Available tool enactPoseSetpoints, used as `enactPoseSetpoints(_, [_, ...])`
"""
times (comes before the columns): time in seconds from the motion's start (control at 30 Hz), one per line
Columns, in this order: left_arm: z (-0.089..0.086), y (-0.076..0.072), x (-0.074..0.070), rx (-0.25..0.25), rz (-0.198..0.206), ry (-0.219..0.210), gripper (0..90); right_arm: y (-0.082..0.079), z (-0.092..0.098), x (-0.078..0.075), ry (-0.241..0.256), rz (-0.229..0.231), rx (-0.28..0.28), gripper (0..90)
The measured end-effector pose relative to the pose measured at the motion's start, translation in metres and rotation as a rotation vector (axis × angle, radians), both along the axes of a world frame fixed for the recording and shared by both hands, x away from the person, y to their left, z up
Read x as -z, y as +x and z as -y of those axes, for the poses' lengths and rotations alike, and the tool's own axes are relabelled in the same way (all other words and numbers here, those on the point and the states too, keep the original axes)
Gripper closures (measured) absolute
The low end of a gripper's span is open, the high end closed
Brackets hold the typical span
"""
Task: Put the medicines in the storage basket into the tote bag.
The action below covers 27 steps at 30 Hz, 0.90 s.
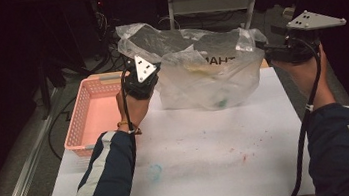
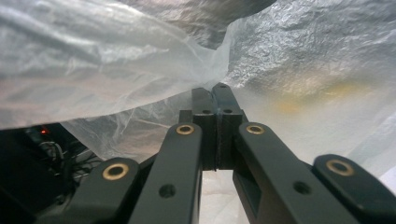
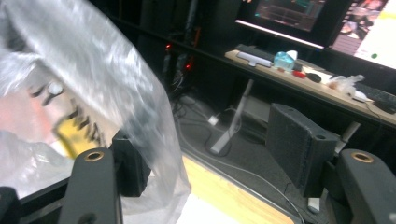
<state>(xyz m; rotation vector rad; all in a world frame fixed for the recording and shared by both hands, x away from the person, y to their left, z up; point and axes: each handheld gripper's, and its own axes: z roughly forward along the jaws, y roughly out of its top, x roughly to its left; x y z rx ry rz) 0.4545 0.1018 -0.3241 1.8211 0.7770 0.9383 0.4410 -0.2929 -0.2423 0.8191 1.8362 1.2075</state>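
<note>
Both tools meet the plastic bag (image 1: pixel 199 72): left tool (image 2: pixel 215 91) clamped on it, right tool (image 3: pixel 215 154) apart.

A pink plastic basket (image 1: pixel 94 111) with latticed walls sits at nine o'clock on the white table sheet (image 1: pixel 209 149), hanging partly over its left edge. The sheet carries a faint blue smear (image 1: pixel 155 172) at seven o'clock and reddish specks (image 1: pixel 244 158) toward five o'clock. Beyond the table, at twelve o'clock, a wooden desk (image 3: pixel 303 77) holds a keyboard (image 3: pixel 254 57), with lit monitors (image 3: pixel 287 14) above it and cables (image 3: pixel 201 122) on the dark floor.
</note>
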Motion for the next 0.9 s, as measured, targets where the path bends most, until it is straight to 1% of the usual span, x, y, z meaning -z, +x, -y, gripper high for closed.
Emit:
enactPoseSetpoints(0.07, [-0.002, 0.003, -0.001, -0.021, -0.001, 0.011, 88.1, -0.006, 0.0, -0.004, -0.018, 0.01, -0.014, 34.3])
enactPoseSetpoints(0.13, [-0.004, 0.006, -0.001, -0.035, -0.001, 0.017, 88.1, -0.011, 0.001, -0.006, -0.001, 0.0, -0.026, 32.3])
enactPoseSetpoints(0.17, [-0.004, 0.007, 0.0, -0.039, -0.004, 0.02, 88.1, -0.013, 0.001, -0.006, -0.002, -0.002, -0.017, 32.2])
enactPoseSetpoints(0.2, [-0.004, 0.007, 0.001, -0.045, -0.008, 0.024, 88.1, -0.014, -0.001, -0.005, -0.01, -0.005, -0.002, 30.6])
enactPoseSetpoints(0.27, [-0.004, 0.009, 0.003, -0.056, -0.02, 0.029, 88.1, -0.017, -0.004, -0.002, -0.036, 0.001, -0.006, 27.3])
enactPoseSetpoints(0.33, [-0.006, 0.012, 0.004, -0.075, -0.024, 0.034, 88.2, -0.02, -0.006, 0.003, -0.036, -0.014, -0.018, 26.5])
enactPoseSetpoints(0.4, [-0.008, 0.013, 0.005, -0.079, -0.035, 0.023, 88.1, -0.022, -0.006, 0.007, -0.038, -0.012, -0.009, 24.9])
enactPoseSetpoints(0.47, [-0.009, 0.014, 0.006, -0.093, -0.038, 0.03, 88.1, -0.025, -0.004, 0.011, -0.007, -0.016, -0.014, 24.3])
enactPoseSetpoints(0.57, [-0.012, 0.019, 0.01, -0.11, -0.062, 0.032, 88.1, -0.031, -0.002, 0.014, 0.038, 0.008, -0.017, 24.6])
enactPoseSetpoints(0.6, [-0.014, 0.021, 0.011, -0.113, -0.067, 0.022, 88.1, -0.034, -0.001, 0.014, 0.057, 0.017, -0.026, 24.9])
enactPoseSetpoints(0.67, [-0.017, 0.022, 0.012, -0.125, -0.073, 0.015, 88.1, -0.041, 0.0, 0.012, 0.076, 0.029, -0.049, 23.4])
enactPoseSetpoints(0.7, [-0.018, 0.023, 0.012, -0.123, -0.076, 0.007, 88.1, -0.044, 0.001, 0.012, 0.088, 0.047, -0.059, 23.8])
enactPoseSetpoints(0.77, [-0.019, 0.021, 0.012, -0.12, -0.07, -0.005, 88.0, -0.053, 0.001, 0.012, 0.112, 0.056, -0.062, 23.8])
enactPoseSetpoints(0.8, [-0.019, 0.02, 0.013, -0.115, -0.068, -0.008, 87.9, -0.056, 0.0, 0.015, 0.111, 0.057, -0.063, 23.7])
enactPoseSetpoints(0.87, [-0.018, 0.017, 0.013, -0.107, -0.059, -0.016, 87.5, -0.062, -0.005, 0.025, 0.108, 0.038, -0.07, 23.5])
enactPoseSetpoints(0.9, [-0.017, 0.016, 0.014, -0.096, -0.061, -0.014, 86.5, -0.064, -0.008, 0.032, 0.089, 0.028, -0.083, 23.6])
